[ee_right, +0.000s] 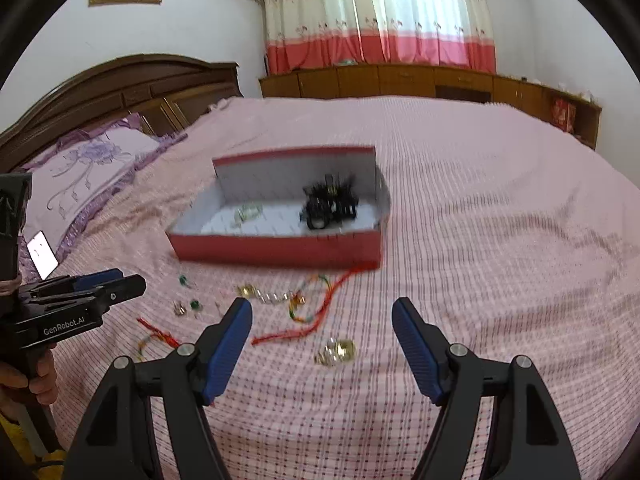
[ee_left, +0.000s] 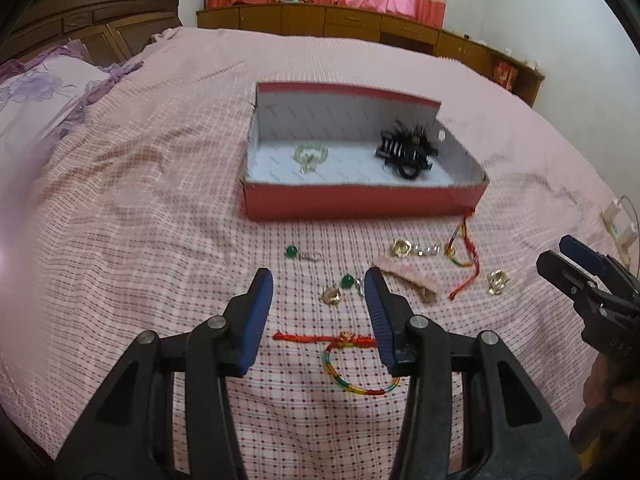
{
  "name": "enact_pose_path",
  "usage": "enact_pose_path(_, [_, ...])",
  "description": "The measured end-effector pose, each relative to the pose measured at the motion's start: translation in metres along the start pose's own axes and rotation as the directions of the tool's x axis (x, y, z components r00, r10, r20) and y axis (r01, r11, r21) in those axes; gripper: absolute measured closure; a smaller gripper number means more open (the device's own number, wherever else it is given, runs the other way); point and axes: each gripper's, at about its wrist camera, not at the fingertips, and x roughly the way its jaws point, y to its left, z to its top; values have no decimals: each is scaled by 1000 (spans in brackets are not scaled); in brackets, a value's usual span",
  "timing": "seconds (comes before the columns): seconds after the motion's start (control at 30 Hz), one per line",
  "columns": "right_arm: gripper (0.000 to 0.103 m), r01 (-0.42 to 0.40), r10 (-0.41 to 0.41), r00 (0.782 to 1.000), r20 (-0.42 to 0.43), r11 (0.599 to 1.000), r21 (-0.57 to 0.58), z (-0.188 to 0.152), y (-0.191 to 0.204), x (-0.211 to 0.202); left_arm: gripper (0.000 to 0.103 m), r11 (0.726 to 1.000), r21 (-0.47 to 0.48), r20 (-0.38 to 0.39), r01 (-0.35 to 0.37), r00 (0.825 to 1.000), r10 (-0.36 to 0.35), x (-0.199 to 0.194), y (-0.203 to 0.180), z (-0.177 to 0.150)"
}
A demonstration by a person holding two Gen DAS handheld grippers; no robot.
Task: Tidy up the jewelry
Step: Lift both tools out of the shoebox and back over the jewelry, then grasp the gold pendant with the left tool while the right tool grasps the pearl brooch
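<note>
Both hand-held grippers hang over the bed [ee_left: 160, 184] with nothing held, the left one [ee_left: 320, 284] moderately wide above the near pieces, the right one [ee_right: 322, 316] wide near a gold piece [ee_right: 336, 352], probably so each can take loose pieces from its own side. The jewelry lies scattered just near of the red box [ee_left: 360, 200]: green beads [ee_left: 292, 251], a pink clip [ee_left: 408, 278] and red cords [ee_left: 324, 337]. Inside the box lie a pale bracelet [ee_left: 311, 156] at left and a black hair clip [ee_left: 408, 150] at right.

Left wrist view: low over the bed [ee_left: 160, 200], near the scattered jewelry, facing the red box [ee_left: 360, 200]
Right wrist view: further right; same heading
Shared: red box [ee_right: 280, 246]; jewelry; curtain
</note>
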Motion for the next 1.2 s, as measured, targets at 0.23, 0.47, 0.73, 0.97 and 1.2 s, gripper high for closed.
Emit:
enact_pose_path(0.23, [28, 4, -2, 999, -49, 1000, 31, -14, -10, 20, 64, 1000, -7, -41, 12, 999, -12, 20, -3, -9])
enact_pose_path(0.47, [36, -2, 6, 995, -99, 999, 45, -22, -14, 40, 64, 1000, -16, -58, 25, 998, -26, 35, -3, -13])
enact_pose_path(0.73, [46, -12, 19, 990, -138, 998, 56, -32, -16, 57, 68, 999, -8, -55, 36, 998, -37, 49, -5, -19])
enact_pose_path(0.97, [46, -37, 47, 989, -137, 996, 78, -39, -20, 59, 79, 1000, 10, -53, 28, 998, -28, 60, -8, -20])
enact_pose_path(1.2, [46, -49, 62, 990, -130, 994, 95, -43, -24, 58, 96, 1000, 1, -52, 31, 998, -31, 63, -4, -19])
